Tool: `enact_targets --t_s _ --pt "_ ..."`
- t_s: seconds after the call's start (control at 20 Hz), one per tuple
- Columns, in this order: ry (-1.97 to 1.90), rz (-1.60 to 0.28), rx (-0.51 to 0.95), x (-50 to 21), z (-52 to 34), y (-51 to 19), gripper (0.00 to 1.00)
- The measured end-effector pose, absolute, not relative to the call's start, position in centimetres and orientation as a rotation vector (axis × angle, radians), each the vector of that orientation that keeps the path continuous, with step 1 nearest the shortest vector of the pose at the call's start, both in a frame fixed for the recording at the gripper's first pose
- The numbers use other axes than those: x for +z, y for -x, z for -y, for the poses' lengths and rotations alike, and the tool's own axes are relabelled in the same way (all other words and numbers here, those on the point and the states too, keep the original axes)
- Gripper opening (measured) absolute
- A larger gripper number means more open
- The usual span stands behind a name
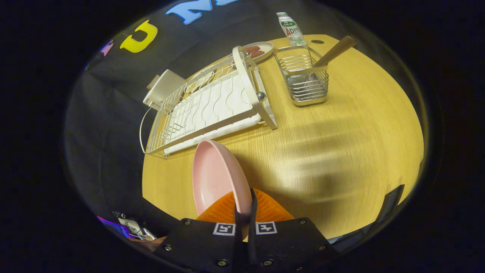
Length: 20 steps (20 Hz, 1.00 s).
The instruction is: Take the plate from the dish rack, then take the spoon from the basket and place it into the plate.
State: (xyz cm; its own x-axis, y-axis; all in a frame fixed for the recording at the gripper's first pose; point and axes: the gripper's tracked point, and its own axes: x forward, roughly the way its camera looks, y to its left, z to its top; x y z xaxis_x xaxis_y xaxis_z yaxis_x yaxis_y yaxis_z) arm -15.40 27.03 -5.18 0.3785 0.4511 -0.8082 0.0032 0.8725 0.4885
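Note:
My gripper (243,204) is shut on the rim of a pink plate (214,174), which stands on edge between the fingers and hangs above the wooden table (341,144). Beyond the plate lies the white wire dish rack (212,106), with no dishes in its slots. To the right of the rack stands a metal wire basket (305,77). A spoon with a wooden handle (335,51) leans out of the basket's far right corner.
A plastic bottle (290,28) stands behind the basket near a round hole (317,41) in the table. A small dish with something red (261,50) sits behind the rack. A white box (165,89) with a cable lies at the rack's far left.

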Motion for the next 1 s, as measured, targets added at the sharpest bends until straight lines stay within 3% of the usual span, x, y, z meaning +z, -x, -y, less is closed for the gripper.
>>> enact_targets --t_s 0.2,0.4,0.55,0.65,0.75,1.0 --pt "-0.54 -1.159 0.348 -6.9 -27.6 15.1 0.05" --pt "-0.642 -1.157 0.35 -8.4 -27.6 15.0 0.13" --pt "-0.654 -1.155 0.334 -8.5 -26.7 15.0 0.13" --pt "-0.641 -1.147 0.308 -9.3 -26.2 15.0 0.19" --pt "-0.664 -1.099 0.301 -8.5 -25.7 14.6 0.3" --pt "-0.549 -0.922 0.239 -5.2 -22.3 12.9 0.3"
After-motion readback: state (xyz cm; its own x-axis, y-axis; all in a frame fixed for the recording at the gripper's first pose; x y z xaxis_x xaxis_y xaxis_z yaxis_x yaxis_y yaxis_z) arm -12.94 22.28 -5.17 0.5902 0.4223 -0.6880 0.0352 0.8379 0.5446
